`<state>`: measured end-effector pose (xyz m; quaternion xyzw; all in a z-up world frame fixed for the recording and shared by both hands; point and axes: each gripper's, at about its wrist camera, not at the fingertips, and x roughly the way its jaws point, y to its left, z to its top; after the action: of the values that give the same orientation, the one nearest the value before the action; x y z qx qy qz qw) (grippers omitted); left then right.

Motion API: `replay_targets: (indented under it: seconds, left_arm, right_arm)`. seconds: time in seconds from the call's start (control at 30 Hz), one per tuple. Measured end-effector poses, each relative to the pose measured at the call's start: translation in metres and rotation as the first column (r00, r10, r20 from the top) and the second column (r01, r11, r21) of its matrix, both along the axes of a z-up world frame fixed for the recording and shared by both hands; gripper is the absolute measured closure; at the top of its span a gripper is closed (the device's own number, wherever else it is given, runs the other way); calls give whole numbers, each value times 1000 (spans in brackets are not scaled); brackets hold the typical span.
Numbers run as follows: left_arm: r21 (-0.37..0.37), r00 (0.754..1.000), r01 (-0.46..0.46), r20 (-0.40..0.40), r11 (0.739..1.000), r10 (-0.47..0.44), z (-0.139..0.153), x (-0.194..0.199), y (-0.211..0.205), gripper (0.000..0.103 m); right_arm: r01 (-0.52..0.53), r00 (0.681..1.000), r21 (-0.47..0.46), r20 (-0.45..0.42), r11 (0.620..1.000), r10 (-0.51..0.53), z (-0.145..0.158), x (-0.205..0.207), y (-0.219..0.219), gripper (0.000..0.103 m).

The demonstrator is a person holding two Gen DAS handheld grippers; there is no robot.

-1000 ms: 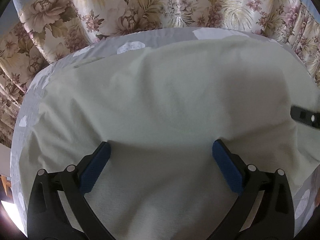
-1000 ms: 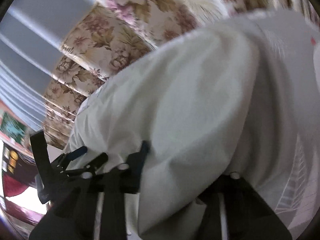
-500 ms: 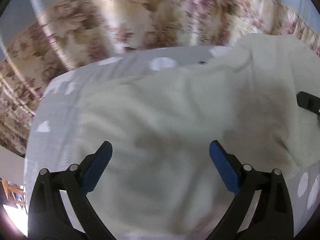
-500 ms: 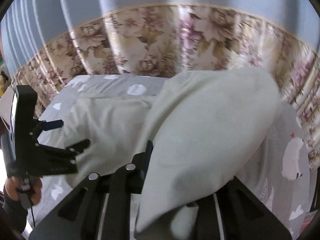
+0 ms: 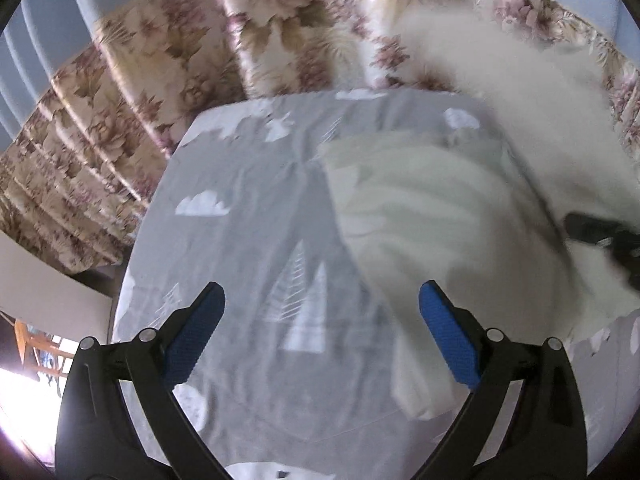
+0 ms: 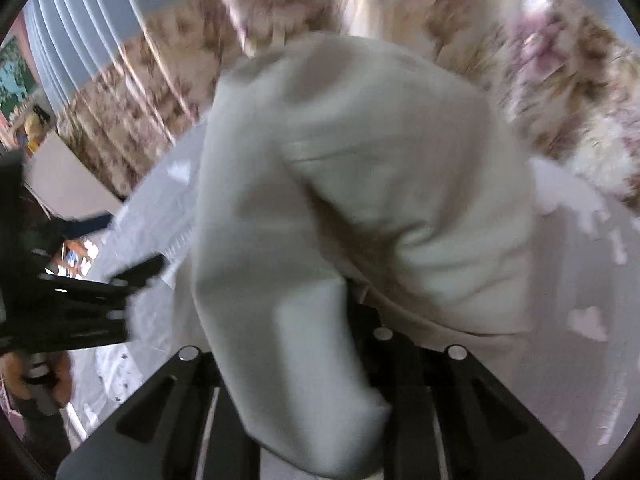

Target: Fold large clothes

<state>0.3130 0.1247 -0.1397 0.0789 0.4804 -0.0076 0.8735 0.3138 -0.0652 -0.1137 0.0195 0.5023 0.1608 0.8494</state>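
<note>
A large cream garment [image 5: 440, 220] lies bunched on the right half of the grey bed sheet [image 5: 248, 248]. Part of it is lifted up at the far right. My left gripper [image 5: 320, 292] hangs open above the bare sheet, its blue pads [image 5: 448, 340] empty and the garment's edge just to their right. The right gripper [image 6: 304, 320] is shut on a fold of the garment [image 6: 360, 160], which drapes over its jaws and hides the tips. In the left wrist view the right gripper [image 5: 600, 232] shows at the right edge. The left gripper [image 6: 120, 276] appears at the left of the right wrist view.
Floral curtains [image 5: 160, 80] hang close behind the bed. A pale board [image 5: 40, 280] stands off the bed's left edge. A hand [image 6: 36, 376] holds the left tool. The sheet carries white tree and cloud prints [image 5: 300, 300].
The left gripper has slid left off the garment and now hovers over bare sheet. The right gripper has rolled and carried its gathered fold of cloth higher and across.
</note>
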Motion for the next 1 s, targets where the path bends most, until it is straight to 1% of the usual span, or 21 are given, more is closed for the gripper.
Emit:
replay_targets:
  seconds: [0.03,0.07,0.1,0.13,0.17,0.23,0.27,0.3,0.4,0.43,0.47,0.5,0.57,0.63,0.73,0.8,0.87,0.9,0.97,1.0]
  left_arm:
    - [6,1000,-7,-4,1000,7,-2,-1,3,6]
    - [10,1000,-12,-9,1000,12,-5,-2,7,6]
    - [11,1000,-16,-14,1000,16,-7,-3,9,6]
    - [15,1000,-21,-20,1000,21,-10,-3,11,6]
    - [24,999,-25,-20,999,25,-12,-4,12,6]
    - [35,999,-27,-22,999,28,-15,-6,12,6]
    - [22,999,-26,-26,999,27,-16,-7,12,6]
    - [10,999,-28,-26,1000,28,-16,-8,12,6]
    - [-19,999,-28,-25,999,27,-17,-10,10,6]
    - [-23,999,-26,-29,999,25,-17,-10,8,6]
    - [-24,999,-25,-29,999,24,-17,-12,5,6]
    - [-25,999,-21,-25,999,21,-15,-13,4,6]
    - [-25,1000,-9,-9,1000,8,-10,-18,0,6]
    - [-17,1000,-1,5,1000,1,-5,-22,-4,6]
    - [-18,1000,8,22,1000,-8,1,-26,-9,6]
    - [-30,999,18,30,999,-17,5,-27,-14,6]
    - [-38,999,31,37,999,-30,9,-28,-22,6]
    - [-42,998,37,42,998,-36,10,-29,-26,6]
    - [-54,997,58,47,997,-55,13,-29,-36,6]
    - [-63,996,71,49,995,-68,15,-29,-42,6]
  right_arm:
    - [-14,1000,-30,-28,999,13,-19,5,10,86]
    - [-24,999,-60,-33,998,22,-31,6,17,86]
    - [-34,999,-97,-17,995,32,-38,4,24,86]
    - [-46,999,-153,7,987,48,-39,1,33,86]
    - [-52,998,-179,8,983,54,-38,-1,37,85]
    - [-60,998,-175,-6,983,59,-34,-2,36,82]
    - [-65,998,-167,-7,984,64,-33,-3,34,79]
    - [-70,998,-157,-7,985,69,-30,-4,32,75]
    - [-81,997,-86,-14,993,80,-22,-13,24,53]
    - [-85,996,-26,-27,996,84,-15,-17,19,38]
    - [-90,995,38,-29,995,91,-7,-19,16,32]
    - [-91,996,83,-9,992,92,2,-27,13,32]
    - [-94,995,95,34,991,91,16,-38,10,32]
    - [-91,995,140,53,986,85,31,-53,-6,32]
    - [-61,995,210,84,976,44,52,-65,-40,32]
    - [-18,991,211,134,977,-10,64,-74,-67,32]
    - [25,984,227,165,974,-64,67,-75,-93,31]
    - [64,980,242,168,968,-107,65,-75,-109,31]
    - [157,972,277,130,948,-198,51,-67,-144,31]
    - [170,972,282,111,944,-208,43,-63,-152,31]
